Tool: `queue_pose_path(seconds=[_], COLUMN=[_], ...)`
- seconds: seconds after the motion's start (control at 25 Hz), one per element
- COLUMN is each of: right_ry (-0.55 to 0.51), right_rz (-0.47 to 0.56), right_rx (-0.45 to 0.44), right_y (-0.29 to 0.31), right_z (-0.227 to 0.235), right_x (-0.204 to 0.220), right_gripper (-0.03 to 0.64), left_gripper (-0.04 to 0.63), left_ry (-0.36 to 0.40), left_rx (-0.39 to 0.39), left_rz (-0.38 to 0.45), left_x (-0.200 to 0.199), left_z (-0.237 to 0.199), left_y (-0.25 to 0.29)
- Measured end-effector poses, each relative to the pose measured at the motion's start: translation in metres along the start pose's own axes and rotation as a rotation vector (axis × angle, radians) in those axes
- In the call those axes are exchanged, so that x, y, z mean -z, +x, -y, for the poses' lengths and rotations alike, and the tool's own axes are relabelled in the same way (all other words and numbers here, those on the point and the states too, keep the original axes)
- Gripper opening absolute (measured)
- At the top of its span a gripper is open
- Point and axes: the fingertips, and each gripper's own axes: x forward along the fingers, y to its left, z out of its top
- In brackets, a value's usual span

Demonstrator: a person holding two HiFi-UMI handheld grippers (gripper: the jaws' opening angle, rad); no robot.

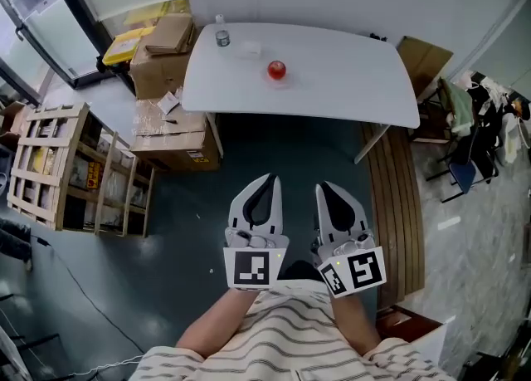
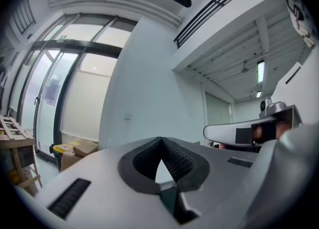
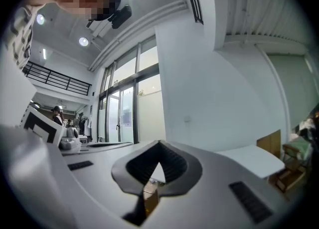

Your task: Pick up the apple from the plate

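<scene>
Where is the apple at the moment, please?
In the head view, the apple sits near the middle of the white table at the top of the picture, just to the right of the small bottle.

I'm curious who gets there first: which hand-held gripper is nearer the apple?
Left, slightly. The left hand-held gripper points almost straight at the apple; the right hand-held gripper sits off to its right. Both are far short.

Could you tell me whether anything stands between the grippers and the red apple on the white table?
Nothing visible does: only dark floor and bare white tabletop lie between the left gripper, the right gripper and the round red apple.
</scene>
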Motion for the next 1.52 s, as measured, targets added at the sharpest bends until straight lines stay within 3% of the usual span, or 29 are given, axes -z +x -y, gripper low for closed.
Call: queue_pose_path(seconds=[0.2, 0.52, 1.0, 1.52], right_ry=[-0.006, -0.014, -0.002, -0.010], right_rz=[-0.008, -0.004, 0.036, 0.053], right_rx=[0.033, 0.006, -0.044, -0.100], right_y=[0.029, 0.088, 0.201, 0.304], right_z=[0.016, 0.031, 0.089, 0.170], right_x=[0.001, 0.009, -0.006, -0.006], right_gripper=[0.009, 0.009, 0.009, 0.009], left_gripper=[0.003, 0.003, 0.003, 0.003], left_ry=[-0.022, -0.014, 0.027, 0.069], left_rx=[0.021, 0.004, -0.038, -0.072], left_rz=[-0.008, -0.015, -0.011, -0.014], left_x=[0.005, 0.019, 0.012, 0.023], left_z=[-0.014, -0.047, -0.092, -0.113], left_y=[0.023, 0.072, 0.184, 0.308])
